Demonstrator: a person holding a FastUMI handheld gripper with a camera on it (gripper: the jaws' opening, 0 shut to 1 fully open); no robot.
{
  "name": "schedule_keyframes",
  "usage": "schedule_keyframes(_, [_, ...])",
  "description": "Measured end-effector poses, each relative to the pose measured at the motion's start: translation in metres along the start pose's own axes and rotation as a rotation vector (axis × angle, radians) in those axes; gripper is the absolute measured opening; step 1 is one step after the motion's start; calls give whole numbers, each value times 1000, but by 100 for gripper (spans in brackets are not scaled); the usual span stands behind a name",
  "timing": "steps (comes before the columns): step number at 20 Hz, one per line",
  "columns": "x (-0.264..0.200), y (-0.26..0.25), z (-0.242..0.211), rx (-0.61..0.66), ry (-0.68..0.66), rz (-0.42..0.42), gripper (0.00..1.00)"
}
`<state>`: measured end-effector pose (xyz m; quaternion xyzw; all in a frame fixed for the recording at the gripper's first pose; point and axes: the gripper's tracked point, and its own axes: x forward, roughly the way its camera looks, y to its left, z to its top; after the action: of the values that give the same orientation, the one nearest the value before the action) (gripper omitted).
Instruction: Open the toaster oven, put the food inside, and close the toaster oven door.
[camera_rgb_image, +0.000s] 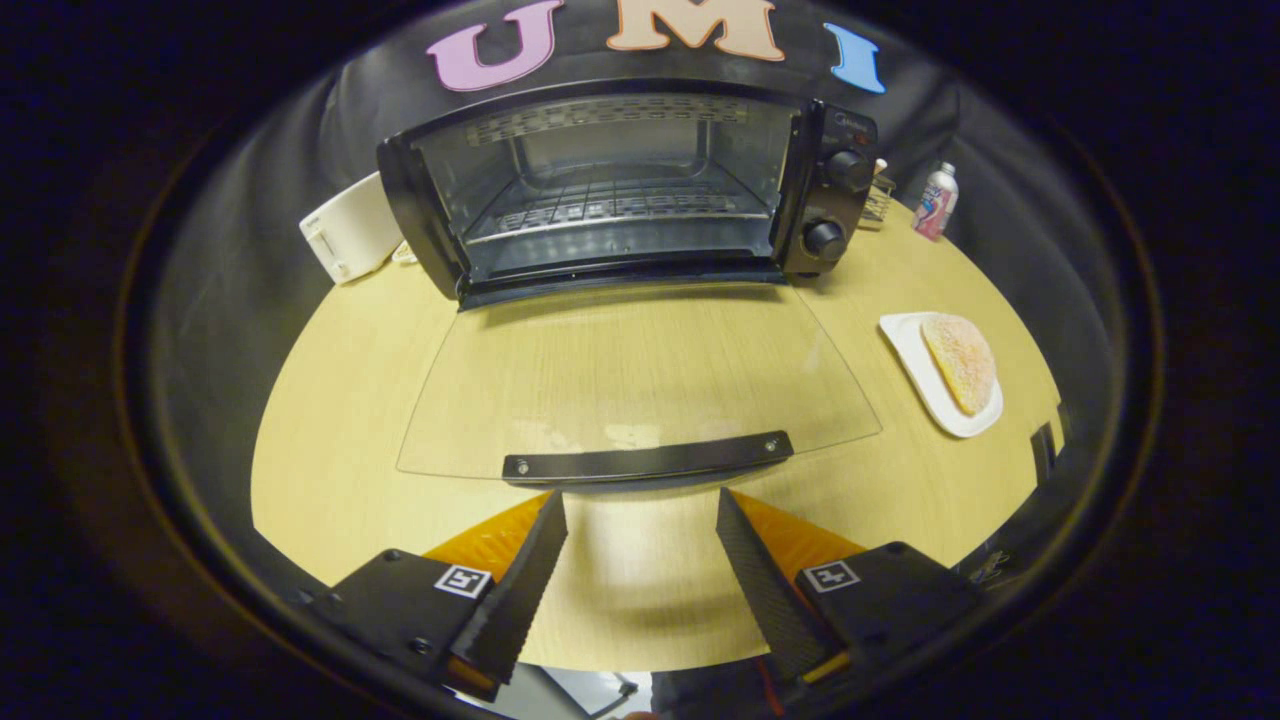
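Observation:
A black toaster oven (640, 190) stands at the back of the wooden table (340, 440), its cavity and wire rack (610, 205) exposed. Its glass door (640, 380) is folded fully down toward me, lying flat over the tabletop, with the dark handle bar (648, 462) at its near edge. My gripper (640, 510) is open, empty, its fingertips just short of that handle. A round flat piece of bread (960, 362) lies on a white plate (915, 350) to the right of the door, beyond my right finger.
A white appliance (350, 230) sits left of the oven against the booth wall. A small bottle (936, 200) and a wire holder (878, 200) stand to the oven's right. Two knobs (828, 238) are on the oven's right panel. The table's near edge lies under my fingers.

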<state>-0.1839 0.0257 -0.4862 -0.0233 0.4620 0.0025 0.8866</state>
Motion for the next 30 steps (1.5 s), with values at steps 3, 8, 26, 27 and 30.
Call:
schedule_keyframes(3, [-17,-6,26,-51,-62,7,97])
schedule_keyframes(8, [-39,-20,70,18,-155,14,97])
schedule_keyframes(26, [0,-23,3,8,39,-36,98])
schedule_keyframes(27, [1,-25,0,7,52,-46,98])
schedule_keyframes(30, [-2,-30,-10,-11,84,-64,98])
